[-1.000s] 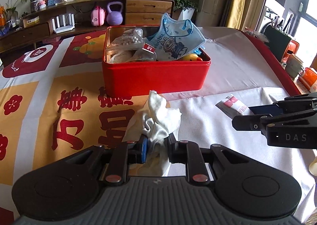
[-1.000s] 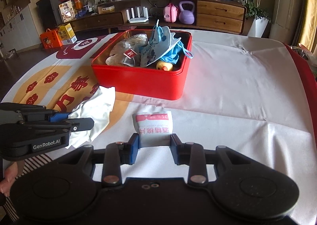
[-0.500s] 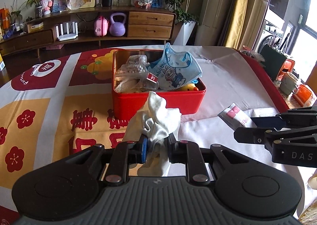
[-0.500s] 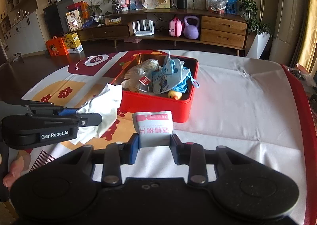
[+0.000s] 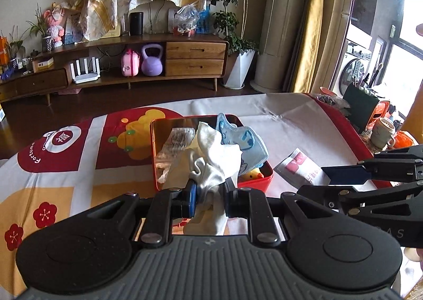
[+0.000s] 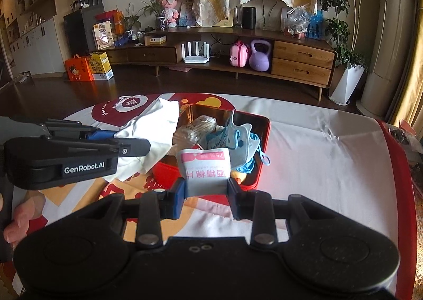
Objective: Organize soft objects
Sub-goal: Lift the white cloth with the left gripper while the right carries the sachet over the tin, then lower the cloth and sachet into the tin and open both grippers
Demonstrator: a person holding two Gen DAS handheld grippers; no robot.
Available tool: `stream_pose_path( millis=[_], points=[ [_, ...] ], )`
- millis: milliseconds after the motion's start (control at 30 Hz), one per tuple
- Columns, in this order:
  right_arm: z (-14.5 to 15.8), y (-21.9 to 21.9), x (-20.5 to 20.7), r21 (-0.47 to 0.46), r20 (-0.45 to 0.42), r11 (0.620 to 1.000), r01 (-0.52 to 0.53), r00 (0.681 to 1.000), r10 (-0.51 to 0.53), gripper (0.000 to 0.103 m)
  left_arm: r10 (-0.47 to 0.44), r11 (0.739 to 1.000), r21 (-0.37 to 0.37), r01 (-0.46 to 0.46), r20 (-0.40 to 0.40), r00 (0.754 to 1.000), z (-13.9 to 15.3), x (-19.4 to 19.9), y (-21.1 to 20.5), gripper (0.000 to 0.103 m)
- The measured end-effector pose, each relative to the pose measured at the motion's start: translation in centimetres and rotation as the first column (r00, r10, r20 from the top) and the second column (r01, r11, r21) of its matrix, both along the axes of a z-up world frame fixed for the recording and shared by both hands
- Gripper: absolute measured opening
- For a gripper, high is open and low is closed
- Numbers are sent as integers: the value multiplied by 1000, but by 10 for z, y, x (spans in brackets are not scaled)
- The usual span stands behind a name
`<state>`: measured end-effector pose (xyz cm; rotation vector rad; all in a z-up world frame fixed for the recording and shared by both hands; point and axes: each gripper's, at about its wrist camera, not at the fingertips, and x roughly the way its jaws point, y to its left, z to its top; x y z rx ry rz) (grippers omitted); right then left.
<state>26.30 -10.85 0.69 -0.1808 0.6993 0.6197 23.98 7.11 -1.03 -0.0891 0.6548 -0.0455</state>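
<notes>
In right view only: fingers [image 6: 18, 223]

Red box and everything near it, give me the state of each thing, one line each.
Red box: open, no lid on it, partly filled.
Blue face mask: lying in the box.
White cloth: held up, hanging from the left gripper.
Wipe packet: held up, clamped in the right gripper.
Left gripper: shut on the cloth.
Right gripper: shut on the packet.

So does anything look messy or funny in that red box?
Yes. The red metal box is overstuffed: a blue printed face mask sticks up past the rim, one ear loop dangling over the side. Nothing looks spilled or broken.
</notes>
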Motion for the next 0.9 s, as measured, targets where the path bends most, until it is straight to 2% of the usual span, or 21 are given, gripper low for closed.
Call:
stream_pose_path(
  millis=[333,600,900],
  points=[
    [-11,23,33,-30,-6,1000,5,1000,-5,33,13,1000,-11,-13,-19,1000,2,51,17,19],
    [-28,41,61,-51,-31,999,14,999,-15,33,26,1000,17,-26,-39,999,-10,92,19,19],
    [-53,57,78,-106,-41,994,-10,999,6,33,0,1000,7,0,-59,998,-22,124,12,19]
  ],
)
